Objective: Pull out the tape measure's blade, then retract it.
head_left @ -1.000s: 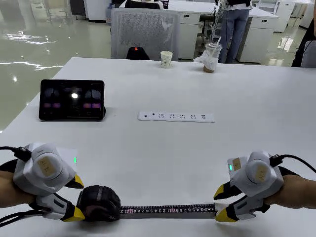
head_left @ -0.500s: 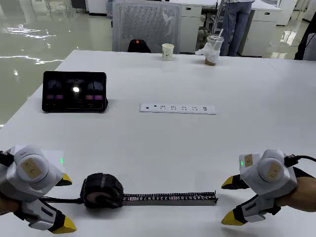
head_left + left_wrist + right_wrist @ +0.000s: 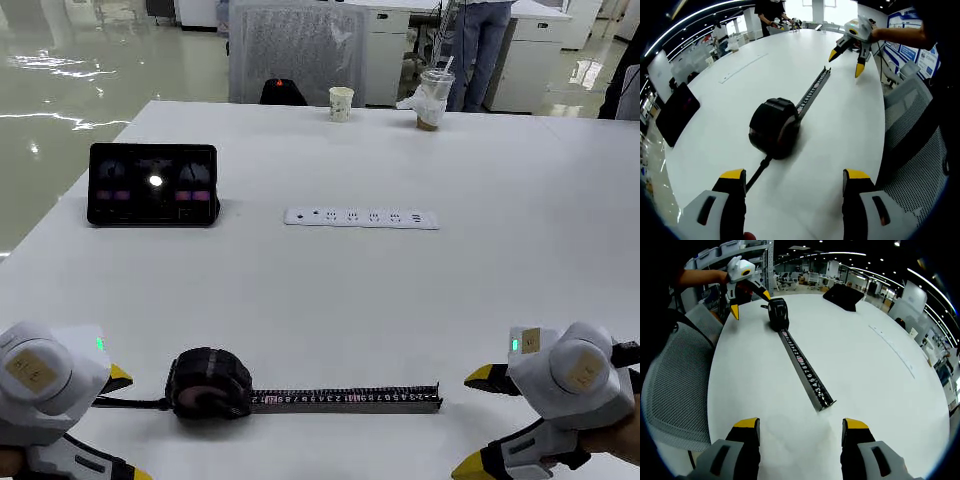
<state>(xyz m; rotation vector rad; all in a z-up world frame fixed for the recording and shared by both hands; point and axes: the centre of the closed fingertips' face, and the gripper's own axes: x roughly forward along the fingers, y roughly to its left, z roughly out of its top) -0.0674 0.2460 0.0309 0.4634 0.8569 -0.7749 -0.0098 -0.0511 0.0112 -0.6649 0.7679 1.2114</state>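
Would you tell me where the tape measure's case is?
In the head view the case lies near the table's front edge, beside the left gripper, blade extended toward the right gripper.

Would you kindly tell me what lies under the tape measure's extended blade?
Only the white table: the blade lies flat on it, running out from the case. Nothing else shows beneath it, though the strip of tabletop right under the blade is covered.

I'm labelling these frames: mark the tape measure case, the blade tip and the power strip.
tape measure case (image 3: pixel 208 383), head view, centre of black housing.
blade tip (image 3: pixel 824 401), right gripper view, hooked end.
power strip (image 3: pixel 361 217), head view, middle of top face.
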